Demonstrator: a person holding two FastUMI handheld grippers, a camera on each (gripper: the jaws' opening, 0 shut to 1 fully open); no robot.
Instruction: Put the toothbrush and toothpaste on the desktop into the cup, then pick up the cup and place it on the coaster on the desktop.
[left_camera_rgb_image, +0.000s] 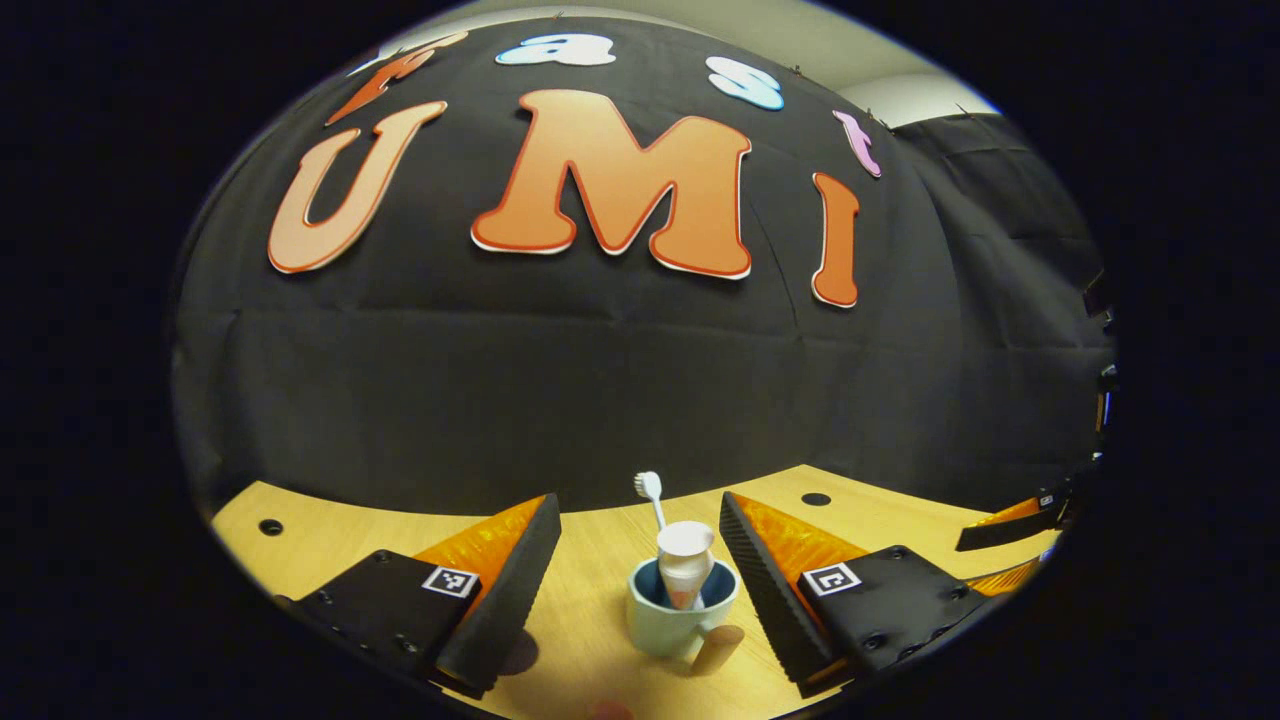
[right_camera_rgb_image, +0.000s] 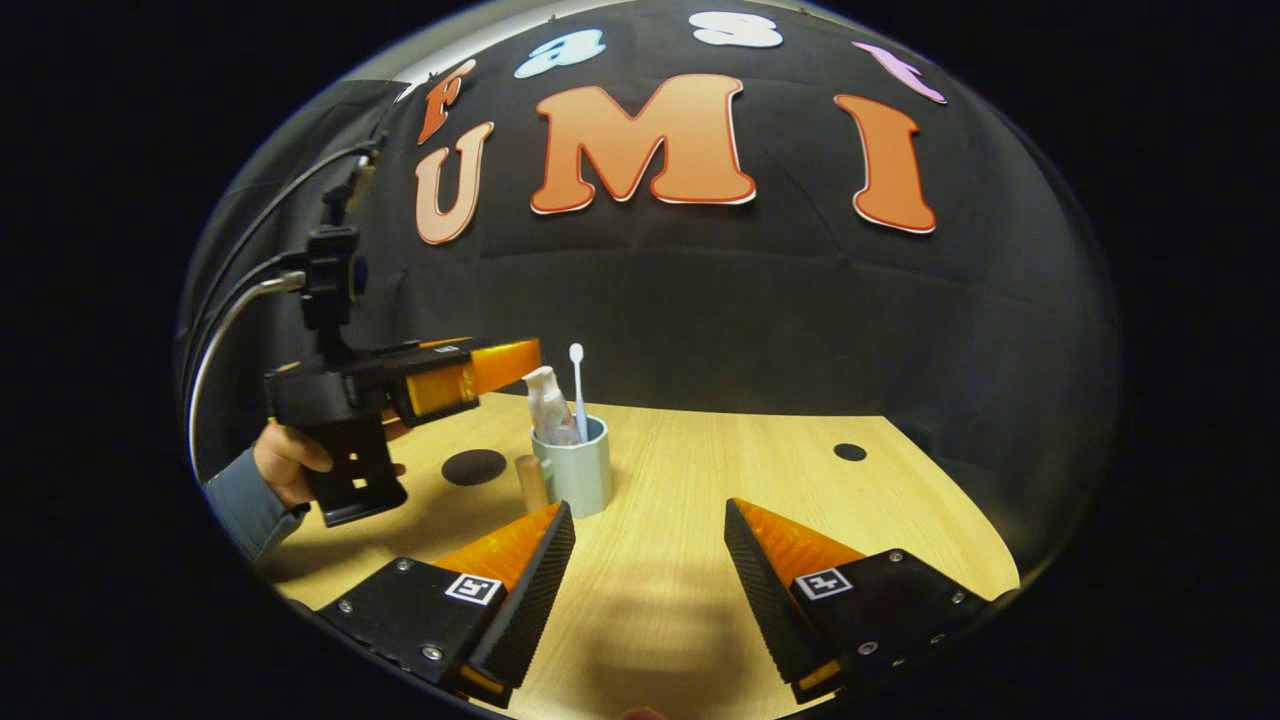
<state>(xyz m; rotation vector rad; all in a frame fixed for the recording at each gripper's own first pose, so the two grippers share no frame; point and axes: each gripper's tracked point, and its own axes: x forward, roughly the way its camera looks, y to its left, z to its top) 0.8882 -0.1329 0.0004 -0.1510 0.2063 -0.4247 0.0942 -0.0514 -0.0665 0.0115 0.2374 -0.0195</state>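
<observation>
In the left gripper view, the left hand-held gripper has its fingers spread wide with nothing between their pads, one on each side of the cup without touching it. The pale cup stands upright on the wooden table, its handle turned toward the camera. Inside it the toothpaste stands cap up, and the toothbrush rises behind it with its white head above the rim. Farther right, near the table's right edge, the tips of the other gripper show.

In the right gripper view, the right hand-held gripper is also spread apart and holds nothing, hanging over bare table near the front edge. Beyond it, toward the left part of the table, stands the cup with toothpaste and toothbrush upright in it. Just left of the cup lies the dark round coaster, apart from the cup. Above the coaster a hand in a grey sleeve holds the left hand-held gripper, whose tips reach just beside the toothpaste top. A small dark hole sits toward the far right corner.
</observation>
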